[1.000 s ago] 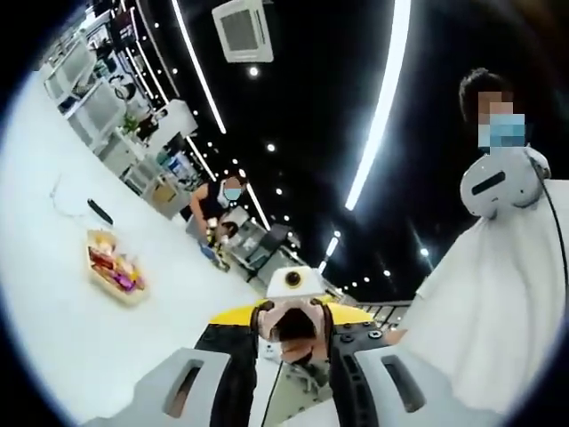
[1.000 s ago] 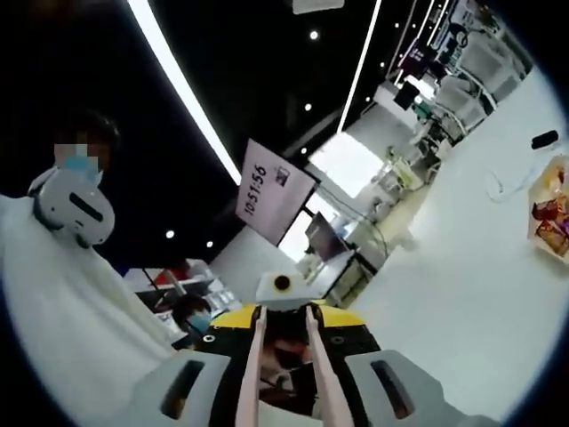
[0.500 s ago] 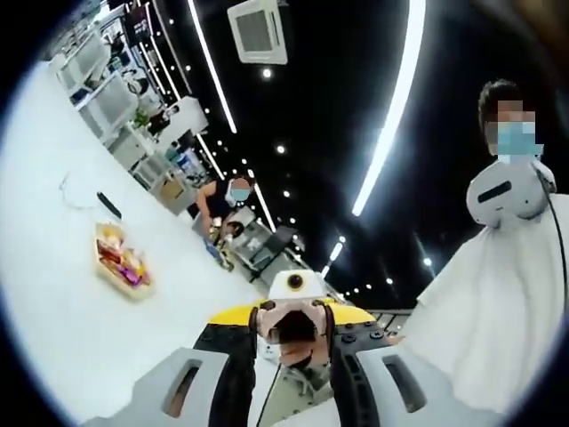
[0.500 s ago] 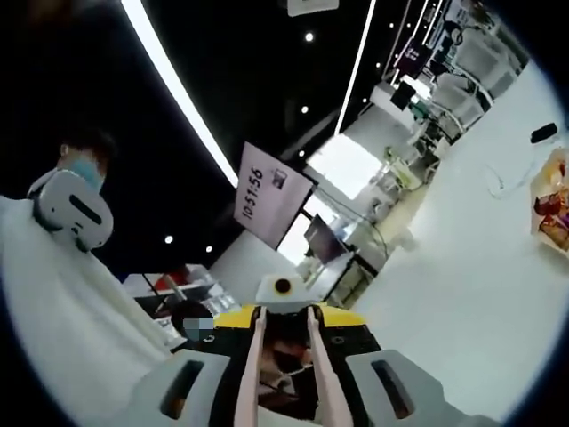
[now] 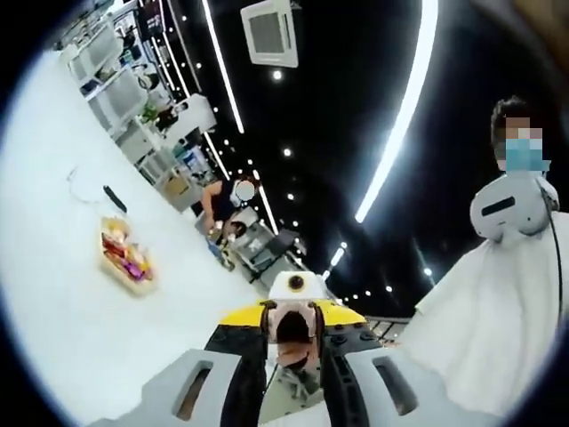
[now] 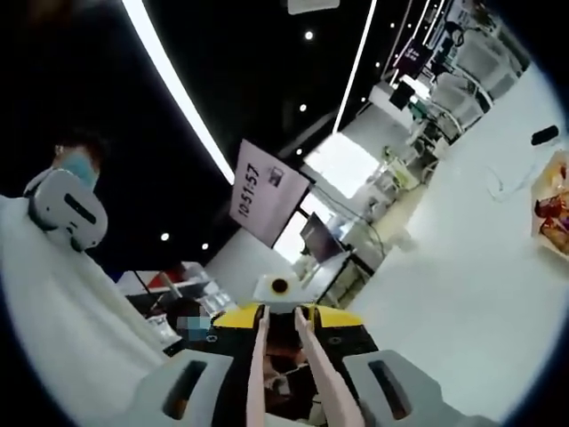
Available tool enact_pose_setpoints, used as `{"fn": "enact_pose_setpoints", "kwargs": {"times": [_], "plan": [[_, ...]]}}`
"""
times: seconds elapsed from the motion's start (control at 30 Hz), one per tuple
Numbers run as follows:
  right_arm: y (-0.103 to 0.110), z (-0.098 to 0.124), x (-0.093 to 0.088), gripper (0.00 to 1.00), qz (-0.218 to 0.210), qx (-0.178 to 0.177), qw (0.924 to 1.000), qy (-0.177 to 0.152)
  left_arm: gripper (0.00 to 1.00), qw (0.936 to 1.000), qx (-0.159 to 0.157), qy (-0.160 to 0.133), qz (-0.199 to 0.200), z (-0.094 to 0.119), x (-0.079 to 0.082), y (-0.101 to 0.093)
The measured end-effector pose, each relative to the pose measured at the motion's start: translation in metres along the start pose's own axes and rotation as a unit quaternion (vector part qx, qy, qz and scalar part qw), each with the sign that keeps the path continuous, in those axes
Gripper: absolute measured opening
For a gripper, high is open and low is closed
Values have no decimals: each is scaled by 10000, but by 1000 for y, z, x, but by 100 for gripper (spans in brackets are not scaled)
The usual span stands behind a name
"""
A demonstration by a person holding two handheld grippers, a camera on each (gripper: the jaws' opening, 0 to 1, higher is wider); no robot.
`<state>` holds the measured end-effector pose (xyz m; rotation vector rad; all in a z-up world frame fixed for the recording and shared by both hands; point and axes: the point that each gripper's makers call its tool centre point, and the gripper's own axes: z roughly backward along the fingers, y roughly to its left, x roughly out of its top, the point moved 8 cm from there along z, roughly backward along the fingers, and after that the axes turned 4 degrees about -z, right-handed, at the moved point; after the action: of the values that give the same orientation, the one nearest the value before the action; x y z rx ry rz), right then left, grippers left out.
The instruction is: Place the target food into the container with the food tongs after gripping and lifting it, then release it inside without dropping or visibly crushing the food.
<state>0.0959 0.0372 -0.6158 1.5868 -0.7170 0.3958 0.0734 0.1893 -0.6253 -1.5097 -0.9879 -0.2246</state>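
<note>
The left claw (image 5: 295, 331) stands narrow, gripping nothing; the food tray (image 5: 124, 261) lies on the white counter (image 5: 62, 302), well apart up-left. The right claw (image 6: 283, 342) holds pale tongs (image 6: 258, 374).

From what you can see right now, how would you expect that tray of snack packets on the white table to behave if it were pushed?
The tray looks shallow and flat, so it would probably slide across the smooth white table, not tip. The colourful packets appear loosely heaped, so likely light and apt to shift.
</note>
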Motion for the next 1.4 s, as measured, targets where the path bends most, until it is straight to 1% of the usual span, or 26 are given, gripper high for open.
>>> {"fn": "enact_pose_setpoints", "kwargs": {"times": [0.07,0.17,0.37,0.43,0.47,0.5,0.57,0.73,0.83,0.87,0.9,0.97,1.03,1.1,1.2,1.27,1.3,1.37,1.4], "plan": [[1,-1,0,21,29,0,10000,9,13,9999,-77,-55,-53,0,0,-3],[2,-1,-1,21,22,11,10000,17,13,9999,-77,-101,-82,1,0,-4],[2,0,-3,22,-7,-16,10000,35,14,9999,-82,-88,1,0,-1,-2],[2,1,-4,22,-36,-26,10000,30,14,9997,-120,-190,93,2,2,1],[1,1,-4,22,-25,-72,9999,74,15,9995,-115,-279,129,7,5,2],[1,1,-3,22,36,-126,9998,124,15,9994,-104,-300,143,8,7,3],[1,3,-2,22,33,-123,9999,101,16,9995,-87,-289,130,11,9,1],[2,5,-4,22,19,-103,9999,40,18,9996,-63,-219,161,11,7,-2],[4,7,-4,23,23,-49,10000,-23,22,9993,-73,-199,293,10,5,-2],[5,8,-4,22,3,15,10000,-95,24,9989,-88,-138,434,9,4,-3],[5,9,-4,22,-157,69,9997,-189,26,9991,-96,-107,389,8,5,-4],[5,8,-5,22,-147,63,9998,-137,28,9997,-124,-111,179,8,7,-4],[5,6,-4,23,-121,94,9998,-83,30,9997,-143,-100,141,9,8,-4],[5,2,0,23,-130,111,9998,-54,32,9997,-84,-223,-8,10,9,-6],[8,-2,0,23,-91,155,9998,-24,39,9998,-105,-183,-6,11,6,-8],[10,-5,-3,23,-18,144,9999,24,47,9999,-101,-91,24,10,3,-9],[10,-5,-5,23,-4,147,9999,81,47,9999,-73,-61,48,11,1,-9],[10,-6,-10,23,83,81,9997,224,35,9999,-59,-127,67,13,0,-8],[10,-6,-13,23,83,105,9995,283,32,9996,-157,-180,157,14,0,-9]]}}
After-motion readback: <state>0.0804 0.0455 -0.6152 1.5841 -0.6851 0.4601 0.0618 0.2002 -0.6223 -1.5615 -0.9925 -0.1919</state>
